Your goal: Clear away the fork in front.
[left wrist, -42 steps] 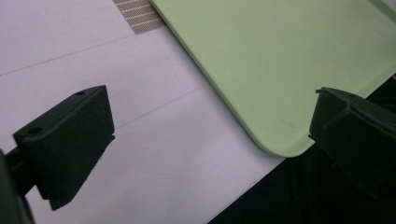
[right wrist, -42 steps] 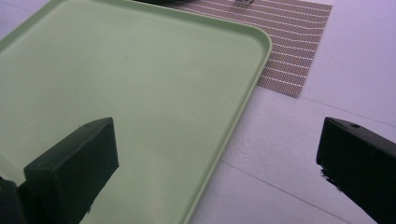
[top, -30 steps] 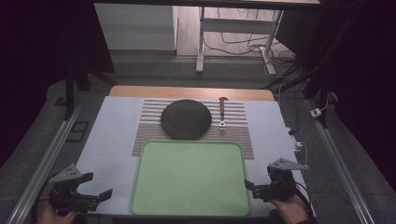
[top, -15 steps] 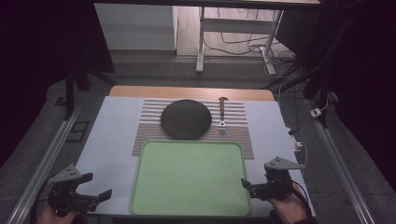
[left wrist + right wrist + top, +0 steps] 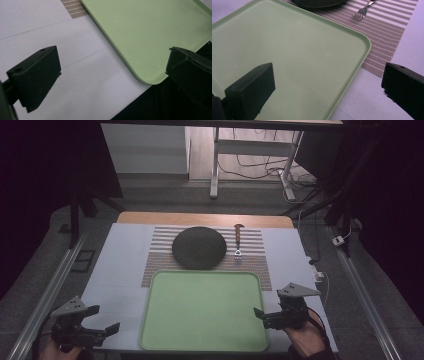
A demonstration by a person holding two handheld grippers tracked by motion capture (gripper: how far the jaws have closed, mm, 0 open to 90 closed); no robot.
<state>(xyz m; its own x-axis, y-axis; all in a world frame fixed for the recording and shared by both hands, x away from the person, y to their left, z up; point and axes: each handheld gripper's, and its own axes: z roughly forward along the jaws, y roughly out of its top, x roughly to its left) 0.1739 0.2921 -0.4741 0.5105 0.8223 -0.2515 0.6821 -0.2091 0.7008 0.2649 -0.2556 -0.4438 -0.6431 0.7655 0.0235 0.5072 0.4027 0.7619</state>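
My right gripper [image 5: 267, 316] has crept toward the green tray [image 5: 200, 340], fingers spread; left gripper [image 5: 102, 332] likewise spread. Tray empty; fork [image 5: 363, 10] handle cut off.

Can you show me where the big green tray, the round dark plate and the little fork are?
Flat light-green plastic tray [image 5: 200, 312]: high view, on its bare middle.
Round dark grey plate [image 5: 198, 247]: high view, on its centre.
Small metal fork with brown handle [image 5: 238, 240]: high view, on its shaft.

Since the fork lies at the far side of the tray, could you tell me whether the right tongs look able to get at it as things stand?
Probably yes: the right tongs are open, and nothing stands between them and the fork beyond the tray.
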